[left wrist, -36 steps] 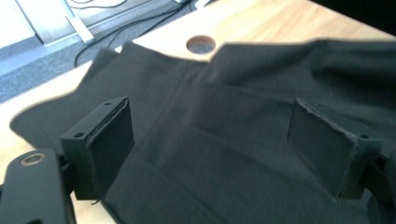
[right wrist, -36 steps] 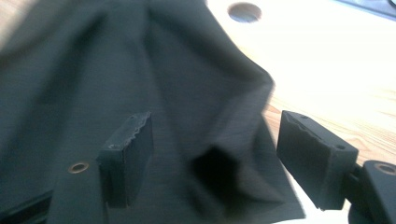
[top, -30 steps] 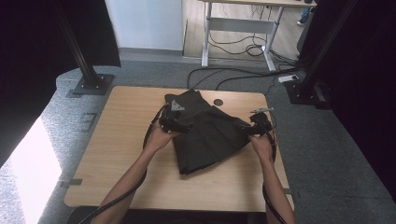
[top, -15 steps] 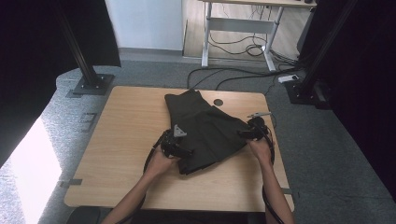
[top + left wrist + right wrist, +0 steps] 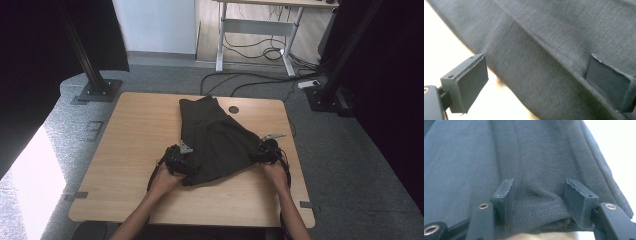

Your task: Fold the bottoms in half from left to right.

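Observation:
A dark grey garment (image 5: 215,140) lies flat on the wooden table (image 5: 130,140), narrow at its far end and wide at its near hem. My left gripper (image 5: 178,159) is at the garment's near left corner. In the left gripper view it (image 5: 536,82) is open, its pads wide apart with a fold of the cloth (image 5: 544,50) running between them. My right gripper (image 5: 263,149) is at the near right corner. There it (image 5: 539,192) stands open too, and the stitched hem (image 5: 541,210) bunches loosely between its pads.
A small dark round cap (image 5: 233,109) sits in the tabletop just beyond the garment. Bare wood (image 5: 235,200) stretches to the left and along the near edge. Past the table are black stand bases (image 5: 97,91), floor cables (image 5: 250,77) and a white-legged desk (image 5: 260,25).
Both hands have drawn back toward the near edge, from the garment's middle sides to its near corners. The cloth now lies longer and narrower at its far end.

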Available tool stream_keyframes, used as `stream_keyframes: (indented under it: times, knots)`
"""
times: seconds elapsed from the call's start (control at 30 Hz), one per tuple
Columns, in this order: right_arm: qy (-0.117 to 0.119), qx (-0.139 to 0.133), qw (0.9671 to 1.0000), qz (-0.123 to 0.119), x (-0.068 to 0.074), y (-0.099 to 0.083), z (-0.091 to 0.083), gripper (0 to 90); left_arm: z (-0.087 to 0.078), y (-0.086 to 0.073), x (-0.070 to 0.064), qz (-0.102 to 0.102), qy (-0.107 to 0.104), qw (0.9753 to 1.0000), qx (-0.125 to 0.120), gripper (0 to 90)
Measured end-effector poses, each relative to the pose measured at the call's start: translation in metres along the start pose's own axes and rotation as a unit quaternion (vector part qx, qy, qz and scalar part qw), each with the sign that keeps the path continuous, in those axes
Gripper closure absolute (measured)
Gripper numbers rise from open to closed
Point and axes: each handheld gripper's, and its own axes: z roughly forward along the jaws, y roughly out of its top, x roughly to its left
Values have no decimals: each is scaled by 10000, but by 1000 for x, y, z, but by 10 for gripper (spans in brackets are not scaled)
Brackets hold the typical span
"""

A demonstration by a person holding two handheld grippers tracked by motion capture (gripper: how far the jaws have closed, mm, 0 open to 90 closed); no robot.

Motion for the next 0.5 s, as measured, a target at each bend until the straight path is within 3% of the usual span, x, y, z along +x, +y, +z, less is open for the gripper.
stream_keyframes:
  times: [0.17, 0.4, 0.5]
  knots:
    - [179, -3, 9997, -161, 35, -15, -10, 437, -13, -17, 23, -170, 36, 9998, 34, 44]
    - [408, -98, 9985, -338, 88, -32, -18, 440, -31, -42, 55, -431, -163, 9989, 30, 57]
    - [428, -150, 9981, -412, 99, -34, -18, 435, -34, -48, 61, -482, -231, 9985, -73, 57]
